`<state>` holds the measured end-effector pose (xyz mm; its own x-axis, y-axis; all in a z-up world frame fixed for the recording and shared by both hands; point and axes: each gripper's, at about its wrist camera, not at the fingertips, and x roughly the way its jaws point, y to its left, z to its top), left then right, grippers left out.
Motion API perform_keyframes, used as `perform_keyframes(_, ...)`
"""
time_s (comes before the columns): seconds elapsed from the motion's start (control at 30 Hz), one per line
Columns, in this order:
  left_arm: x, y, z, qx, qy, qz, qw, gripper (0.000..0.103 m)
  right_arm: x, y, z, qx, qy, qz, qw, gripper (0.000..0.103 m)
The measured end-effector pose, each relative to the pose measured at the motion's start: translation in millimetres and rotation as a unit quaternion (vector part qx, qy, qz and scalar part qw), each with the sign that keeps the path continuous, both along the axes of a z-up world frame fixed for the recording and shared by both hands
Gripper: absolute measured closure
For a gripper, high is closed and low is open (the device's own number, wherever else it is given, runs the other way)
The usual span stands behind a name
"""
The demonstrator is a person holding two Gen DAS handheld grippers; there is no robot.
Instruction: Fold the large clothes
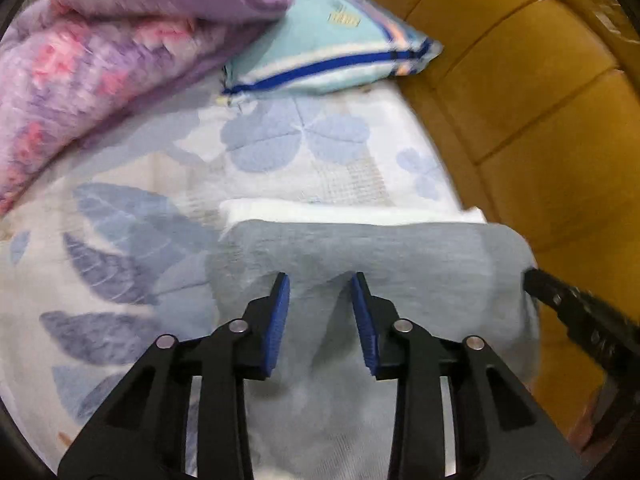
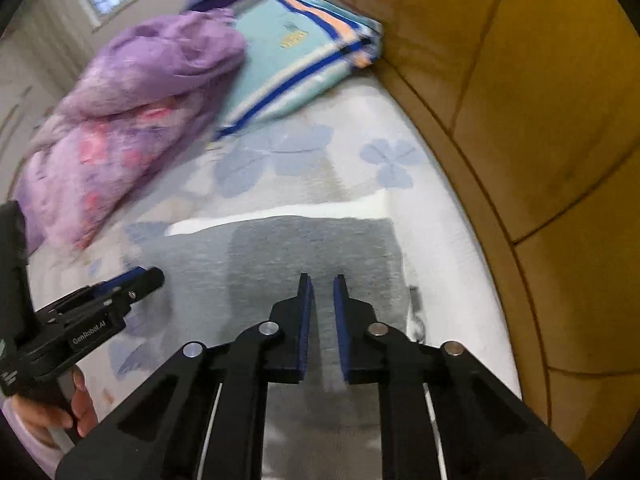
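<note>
A grey garment is lying on the flower-printed bed sheet, close beside the yellow padded headboard, with a strip of white fabric showing along its far edge. No container is showing in either view. The left gripper is hovering over the near part of the garment with its blue pads standing a moderate gap apart and nothing between them. The right gripper is poised over the same grey cloth, its fingers only narrowly parted and gripping nothing that can be made out. Farther up the bed a crumpled purple quilt is resting against a folded teal striped blanket
</note>
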<state>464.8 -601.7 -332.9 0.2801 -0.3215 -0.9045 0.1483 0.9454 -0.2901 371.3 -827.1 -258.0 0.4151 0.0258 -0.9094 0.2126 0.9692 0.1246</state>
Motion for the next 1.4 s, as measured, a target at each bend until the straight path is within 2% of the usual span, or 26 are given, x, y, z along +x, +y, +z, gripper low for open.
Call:
perform_keyframes(0.07,19.7,-11.5,-31.8,-0.015,0.039,0.003,0.9991,0.075,8.2,-11.0,-12.0,0.014,0.004,-0.022,1.0,0.095)
perform_keyframes(0.1,22.2,-12.7,-37.2,-0.015,0.04,0.005,0.9991,0.075,13.9,-14.7,-13.7,0.027,0.006,-0.027,0.999,0.096)
perform_keyframes(0.13,24.8,-13.3,-39.1,-0.011,0.036,0.008,0.9993,0.075,18.1,-18.6,-13.5,0.047,0.01,-0.035,0.998,0.096)
perform_keyframes(0.2,18.0,-9.0,-27.3,-0.002,0.028,-0.001,0.9996,0.075,19.0,-14.0,-4.1,0.046,0.019,-0.035,0.998,0.096)
perform_keyframes(0.27,-5.3,-1.6,-14.2,0.018,0.009,-0.005,0.9998,0.075,-0.1,1.8,12.4,0.03,0.02,-0.017,0.999,0.095)
perform_keyframes(0.3,-23.8,1.5,-9.2,0.03,-0.002,-0.01,0.9995,0.075,-9.7,7.8,15.4,0.035,0.02,-0.01,0.999,0.095)
perform_keyframes(0.37,-60.6,2.7,-14.7,0.037,0.003,-0.025,0.999,0.074,-46.4,21.4,15.2,0.06,0.033,0.0,0.998,0.095)
perform_keyframes(0.4,-82.3,-0.4,-26.4,0.05,0.011,-0.042,0.9978,0.075,-63.1,26.8,7.5,0.061,0.048,-0.007,0.997,0.095)
perform_keyframes(0.5,-125.2,-1.9,-45.2,0.075,-0.008,-0.051,0.9959,0.075,-93.5,34.2,-22.0,0.06,0.076,-0.031,0.995,0.095)
perform_keyframes(0.6,-138.7,4.1,-44.8,0.068,-0.004,-0.05,0.9964,0.075,-110.5,39.7,-43.3,0.082,0.1,-0.045,0.991,0.095)
perform_keyframes(0.63,-139.1,6.3,-44.1,0.067,-0.003,-0.052,0.9964,0.069,-113.4,45.2,-43.8,0.067,0.101,-0.036,0.992,0.095)
perform_keyframes(0.67,-139.2,8.5,-43.8,0.07,0.002,-0.057,0.9959,0.066,-114.6,49.4,-39.6,0.057,0.098,-0.029,0.993,0.093)
perform_keyframes(0.7,-139.8,10.0,-43.1,0.075,0.007,-0.059,0.9954,0.053,-115.2,51.4,-34.7,0.058,0.096,-0.029,0.993,0.092)
perform_keyframes(0.73,-139.3,13.9,-40.7,0.079,0.011,-0.057,0.9952,0.047,-115.7,51.2,-30.4,0.064,0.096,-0.036,0.993,0.088)
perform_keyframes(0.8,-142.6,21.6,-34.3,0.072,0.009,-0.052,0.996,0.043,-117.4,50.9,-24.8,0.085,0.092,-0.051,0.991,0.076)
perform_keyframes(0.83,-143.1,25.2,-30.9,0.071,0.012,-0.052,0.996,0.04,-120.7,51.8,-19.2,0.101,0.086,-0.061,0.989,0.064)
perform_keyframes(0.87,-143.5,27.2,-29.0,0.071,0.017,-0.057,0.9957,0.04,-124.0,53.5,-18.1,0.105,0.085,-0.064,0.989,0.057)
perform_keyframes(1.0,-150.3,36.3,-13.1,0.085,0.015,-0.066,0.9941,0.038,-136.8,66.9,-6.2,0.112,0.09,-0.067,0.987,0.053)
perform_keyframes(1.03,-152.6,38.4,-8.9,0.085,0.014,-0.066,0.9941,0.034,-137.1,72.4,-2.8,0.108,0.092,-0.068,0.988,0.049)
perform_keyframes(1.17,-160.5,50.6,9.3,0.082,0.011,-0.064,0.9945,0.03,-148.0,86.2,14.5,0.088,0.083,-0.082,0.989,0.033)
perform_keyframes(1.33,-172.4,67.6,37.4,0.077,0.002,-0.064,0.995,0.03,-163.3,107.2,38.4,0.073,0.067,-0.093,0.991,0.032)
perform_keyframes(1.4,-176.4,72.5,50.8,0.077,-0.006,-0.065,0.9949,0.026,-167.7,116.3,47.3,0.062,0.061,-0.095,0.992,0.032)
